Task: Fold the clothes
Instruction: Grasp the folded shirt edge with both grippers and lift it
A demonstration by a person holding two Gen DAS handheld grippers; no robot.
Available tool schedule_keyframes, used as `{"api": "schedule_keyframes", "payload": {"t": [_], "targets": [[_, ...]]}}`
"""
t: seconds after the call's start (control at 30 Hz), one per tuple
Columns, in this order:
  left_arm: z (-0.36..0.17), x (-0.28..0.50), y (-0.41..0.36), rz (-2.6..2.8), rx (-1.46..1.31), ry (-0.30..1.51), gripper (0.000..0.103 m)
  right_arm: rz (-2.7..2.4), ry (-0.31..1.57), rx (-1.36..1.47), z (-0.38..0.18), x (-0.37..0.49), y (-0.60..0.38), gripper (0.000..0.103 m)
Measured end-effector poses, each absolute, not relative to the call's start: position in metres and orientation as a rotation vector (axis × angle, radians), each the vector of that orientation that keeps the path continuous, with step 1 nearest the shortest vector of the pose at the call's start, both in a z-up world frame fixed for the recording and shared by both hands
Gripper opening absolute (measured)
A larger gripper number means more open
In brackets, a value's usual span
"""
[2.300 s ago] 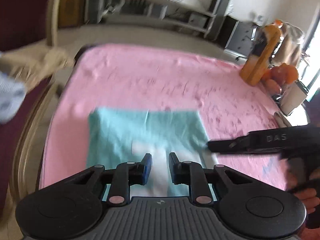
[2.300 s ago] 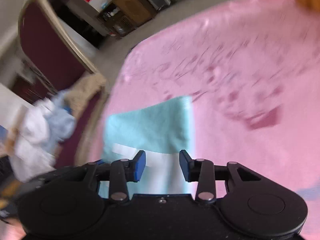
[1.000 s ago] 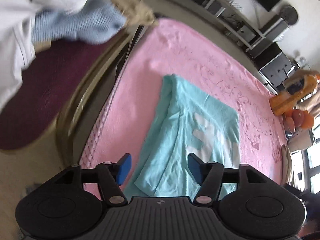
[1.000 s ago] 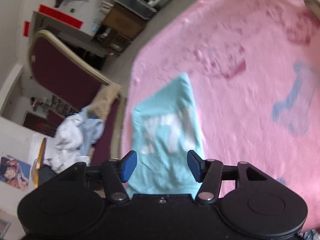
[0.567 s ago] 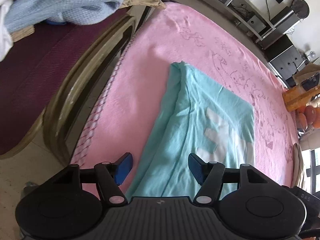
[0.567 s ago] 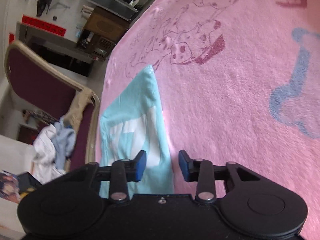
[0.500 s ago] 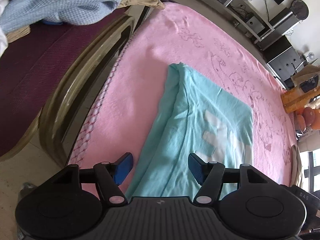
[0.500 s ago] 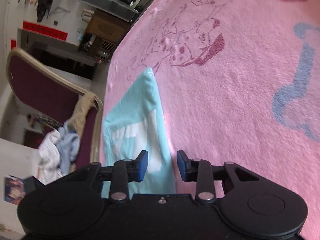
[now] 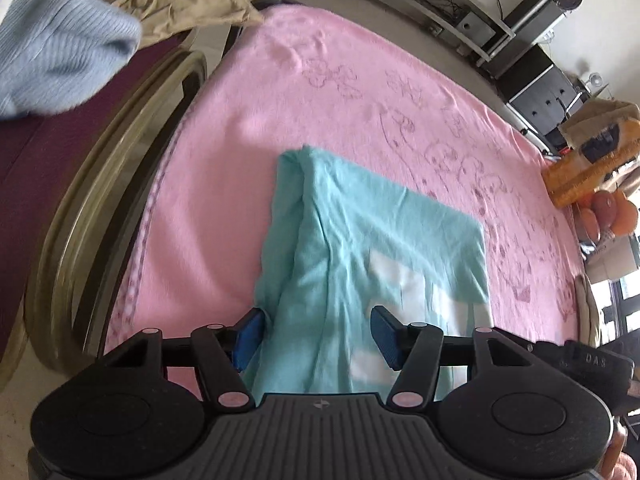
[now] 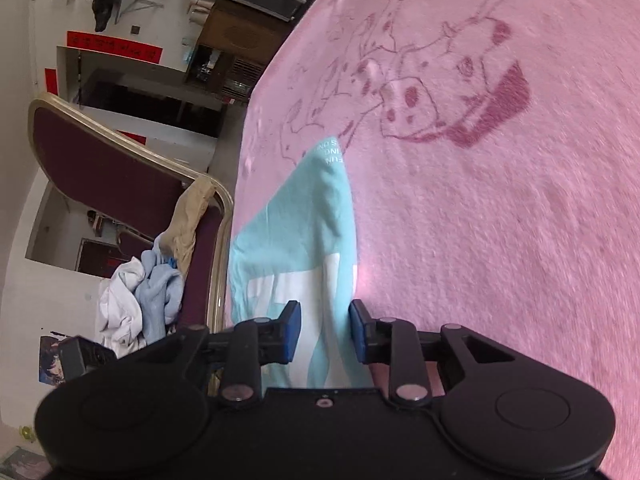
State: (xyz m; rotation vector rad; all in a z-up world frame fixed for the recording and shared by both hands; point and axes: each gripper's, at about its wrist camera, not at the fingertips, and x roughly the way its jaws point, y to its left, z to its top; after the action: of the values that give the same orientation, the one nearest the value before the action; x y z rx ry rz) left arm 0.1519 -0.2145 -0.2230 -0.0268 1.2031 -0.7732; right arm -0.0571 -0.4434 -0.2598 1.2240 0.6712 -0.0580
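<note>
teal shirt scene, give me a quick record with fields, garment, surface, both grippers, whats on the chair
garment: teal shirt, partly folded, white print showing, lying on the blanket
surface: pink blanket with cartoon drawings
left gripper: jaws apart over the shirt's near left edge, have just been closing a little, pads not pressing
right gripper: jaws narrowed around the shirt's right edge, have just been closing, clamping cannot be told
chair: maroon, holding a pile of clothes

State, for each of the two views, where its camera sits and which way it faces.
Left wrist: on the left gripper, looking down along its fingers at the turquoise shirt on the pink blanket.
Right wrist: on the right gripper, facing along the shirt's edge towards the chair.
Shared: shirt, blanket, chair.
</note>
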Motion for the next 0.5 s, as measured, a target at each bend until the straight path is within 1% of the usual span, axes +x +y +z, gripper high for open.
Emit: {"api": "schedule_keyframes", "payload": {"t": [0.1,0.13,0.17,0.2,0.23,0.27,0.37,0.43,0.5], "targets": [[-0.225,0.15,-0.22,-0.783,-0.029,1.184,0.056,-0.105,0.599,1.238,-0.262,-0.055,-0.444,0.027],[-0.224,0.145,-0.223,-0.79,-0.007,1.17,0.054,-0.12,0.575,1.244,-0.263,-0.053,-0.444,0.027],[-0.224,0.14,-0.225,-0.797,0.015,1.156,0.05,-0.132,0.557,1.249,-0.264,-0.051,-0.443,0.026],[-0.223,0.134,-0.228,-0.795,0.052,1.133,0.046,-0.15,0.554,1.237,-0.264,-0.048,-0.44,0.021],[-0.223,0.126,-0.232,-0.785,0.103,1.101,0.036,-0.171,0.553,1.225,-0.263,-0.045,-0.437,0.01],[-0.222,0.12,-0.235,-0.777,0.142,1.074,0.029,-0.2,0.563,1.21,-0.263,-0.043,-0.434,0.004],[-0.217,0.105,-0.239,-0.757,0.206,1.002,0.016,-0.252,0.587,1.151,-0.254,-0.038,-0.427,0.004],[-0.21,0.093,-0.24,-0.742,0.253,0.94,0.01,-0.307,0.629,0.992,-0.235,-0.03,-0.412,0.005],[-0.199,0.078,-0.235,-0.74,0.266,0.884,0.009,-0.318,0.632,0.876,-0.216,-0.03,-0.395,0.005]]}}
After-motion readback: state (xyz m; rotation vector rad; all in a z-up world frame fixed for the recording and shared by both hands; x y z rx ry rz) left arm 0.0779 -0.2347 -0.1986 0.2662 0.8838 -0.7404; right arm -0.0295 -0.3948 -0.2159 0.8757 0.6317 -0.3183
